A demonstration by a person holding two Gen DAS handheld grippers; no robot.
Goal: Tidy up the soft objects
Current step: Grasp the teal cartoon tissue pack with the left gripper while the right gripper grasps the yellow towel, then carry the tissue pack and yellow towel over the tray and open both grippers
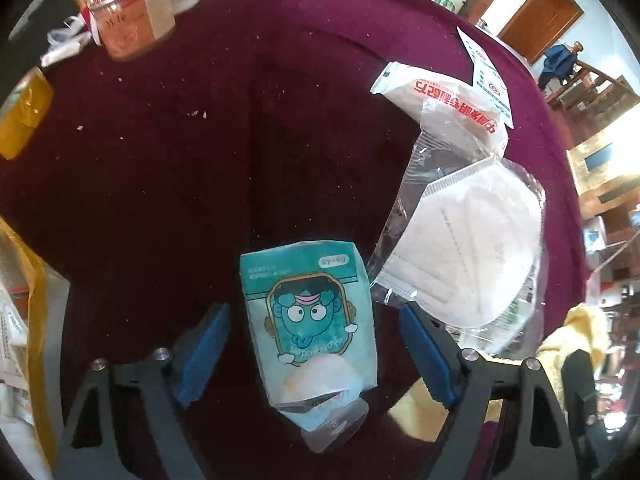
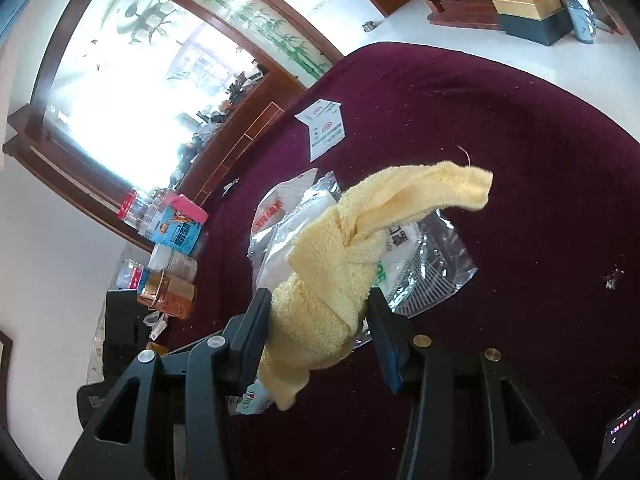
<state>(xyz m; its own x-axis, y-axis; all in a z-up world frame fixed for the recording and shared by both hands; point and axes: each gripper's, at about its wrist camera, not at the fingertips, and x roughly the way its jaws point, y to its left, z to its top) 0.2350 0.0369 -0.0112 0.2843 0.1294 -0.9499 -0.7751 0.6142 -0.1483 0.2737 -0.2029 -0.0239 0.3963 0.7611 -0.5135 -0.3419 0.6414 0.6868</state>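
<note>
In the left wrist view, a teal tissue pack [image 1: 310, 312] with a cartoon face lies on the dark red tablecloth between my left gripper's [image 1: 314, 356] blue pads, which stand apart from it, open. To its right lie a bagged white mask [image 1: 464, 252] and a white packet with red print [image 1: 444, 108]. In the right wrist view, my right gripper [image 2: 318, 332] is shut on a rolled yellow towel [image 2: 340, 264], held above the mask bags [image 2: 424, 268]. The towel also shows at the right edge of the left wrist view [image 1: 576, 332].
Jars and bottles [image 1: 132, 20] stand at the table's far left edge, also in the right wrist view [image 2: 168, 256]. A white leaflet [image 2: 324, 128] lies farther back. A yellow bag [image 1: 24, 116] and packets [image 1: 16, 344] sit at the left.
</note>
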